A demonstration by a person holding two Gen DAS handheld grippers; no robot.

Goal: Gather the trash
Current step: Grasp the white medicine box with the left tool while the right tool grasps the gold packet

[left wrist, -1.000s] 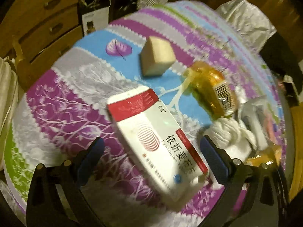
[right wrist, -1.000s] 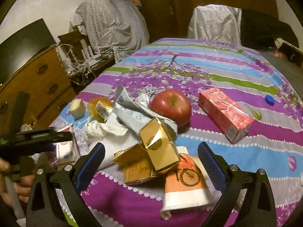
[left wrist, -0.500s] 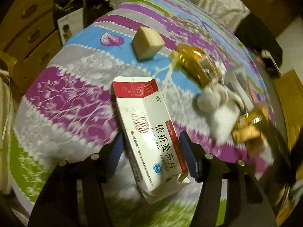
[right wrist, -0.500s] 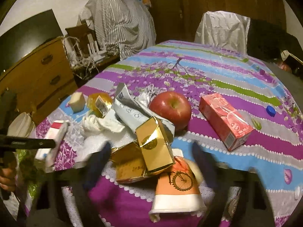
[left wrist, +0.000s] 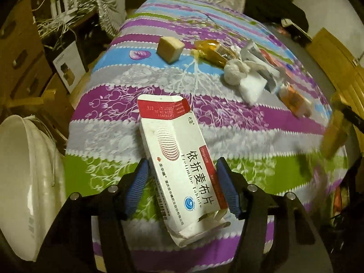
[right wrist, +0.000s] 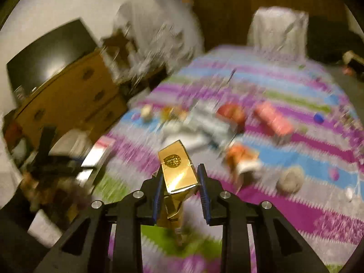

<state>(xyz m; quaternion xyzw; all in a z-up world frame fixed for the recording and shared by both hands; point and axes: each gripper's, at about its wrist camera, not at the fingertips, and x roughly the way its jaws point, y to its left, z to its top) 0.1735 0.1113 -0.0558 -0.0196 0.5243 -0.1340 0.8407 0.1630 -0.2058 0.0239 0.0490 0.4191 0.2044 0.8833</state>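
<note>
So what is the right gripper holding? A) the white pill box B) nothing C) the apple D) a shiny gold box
D: in the right wrist view the right gripper is shut on the gold box, its blue pads pressing both sides, while the apple sits back on the table.

White-and-red medicine box (left wrist: 179,159), shiny gold carton (right wrist: 178,170), purple-green-blue floral-striped tablecloth (left wrist: 238,118).

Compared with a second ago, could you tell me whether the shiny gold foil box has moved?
Yes. The gold foil box has left the pile beside the red apple; now held in the right gripper, it is nearer the table's near edge.
</note>
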